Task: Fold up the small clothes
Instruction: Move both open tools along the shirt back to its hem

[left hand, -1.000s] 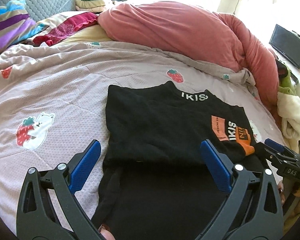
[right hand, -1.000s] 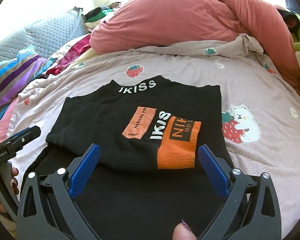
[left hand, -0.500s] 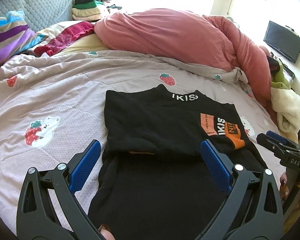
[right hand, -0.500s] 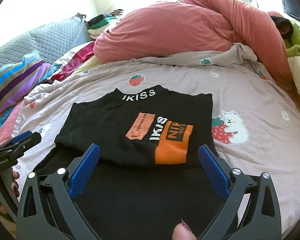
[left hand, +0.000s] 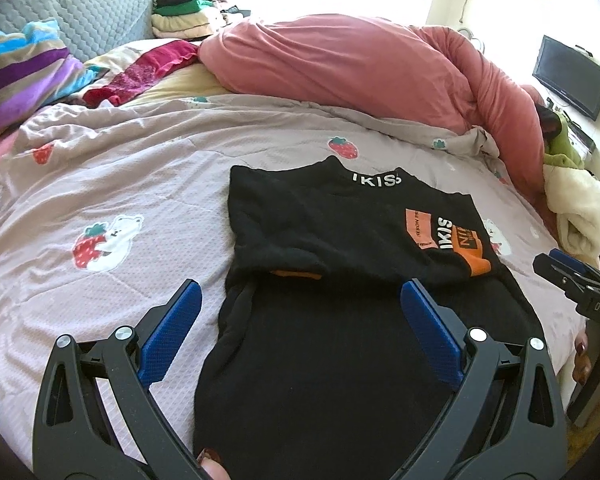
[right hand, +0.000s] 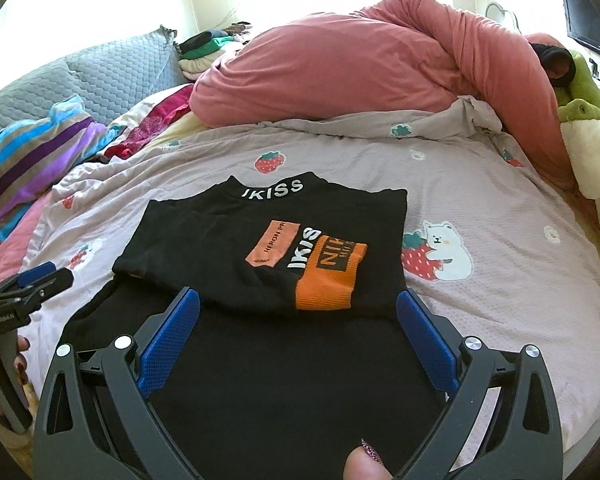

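**Sleeves in, hem still to come**

We had the black top [right hand: 260, 248] lying flat on the strawberry quilt [right hand: 500, 208], collar at 12 o'clock, both sleeves crossed over the chest and the long lower body running toward us at 6 o'clock. The next fold, in our judgement, was hem to collar, and to do it well we would take both bottom corners level with each other and lay them down together, so the orange cuff [right hand: 328, 280] stayed tucked (knit slides easily).

Our left gripper [left hand: 298, 296] hovered low over the garment's left half, jaws spread wide and empty. Our right gripper [right hand: 298, 304] matched it over the right half, likewise spread, holding nothing, pointing toward 12 o'clock.
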A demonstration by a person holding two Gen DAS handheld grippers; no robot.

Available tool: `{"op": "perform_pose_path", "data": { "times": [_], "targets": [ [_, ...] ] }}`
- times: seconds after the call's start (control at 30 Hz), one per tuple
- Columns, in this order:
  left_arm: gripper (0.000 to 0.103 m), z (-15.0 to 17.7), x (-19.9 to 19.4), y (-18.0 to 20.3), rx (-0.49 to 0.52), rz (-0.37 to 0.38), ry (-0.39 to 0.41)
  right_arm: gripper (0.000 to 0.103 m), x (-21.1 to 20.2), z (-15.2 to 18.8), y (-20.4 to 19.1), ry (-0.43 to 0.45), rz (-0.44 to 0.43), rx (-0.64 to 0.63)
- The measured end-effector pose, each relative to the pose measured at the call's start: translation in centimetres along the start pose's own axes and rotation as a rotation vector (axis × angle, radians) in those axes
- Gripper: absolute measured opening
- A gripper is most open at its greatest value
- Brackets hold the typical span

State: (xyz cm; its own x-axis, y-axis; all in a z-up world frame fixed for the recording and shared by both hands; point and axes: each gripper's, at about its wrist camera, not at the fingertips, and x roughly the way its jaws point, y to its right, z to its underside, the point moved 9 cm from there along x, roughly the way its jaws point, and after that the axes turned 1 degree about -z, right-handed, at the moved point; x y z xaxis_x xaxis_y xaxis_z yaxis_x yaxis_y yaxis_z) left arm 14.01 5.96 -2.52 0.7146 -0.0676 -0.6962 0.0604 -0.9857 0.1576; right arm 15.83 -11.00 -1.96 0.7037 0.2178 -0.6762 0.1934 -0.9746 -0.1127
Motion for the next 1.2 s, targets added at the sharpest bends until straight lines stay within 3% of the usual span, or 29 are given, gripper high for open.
{"op": "perform_pose_path", "data": {
  "times": [0.43,0.73,1.2],
  "targets": [
    [0.093,1.4,-2.5,-2.2,-0.036,-0.051,-0.012,0.098,-2.3,1.6,1.2,0.014,0.015,-0.012],
    [0.093,4.2,-3.3,-4.7,-0.079,-0.085,-0.076,0.098,-3.2,2.9,2.1,0.008,0.017,-0.001],
    [0.093,8.6,-4.9,-5.9,-0.089,-0.039,-0.151,0.098,-4.1,6.2,3.4,-0.046,0.025,-0.010]
  ]
}}
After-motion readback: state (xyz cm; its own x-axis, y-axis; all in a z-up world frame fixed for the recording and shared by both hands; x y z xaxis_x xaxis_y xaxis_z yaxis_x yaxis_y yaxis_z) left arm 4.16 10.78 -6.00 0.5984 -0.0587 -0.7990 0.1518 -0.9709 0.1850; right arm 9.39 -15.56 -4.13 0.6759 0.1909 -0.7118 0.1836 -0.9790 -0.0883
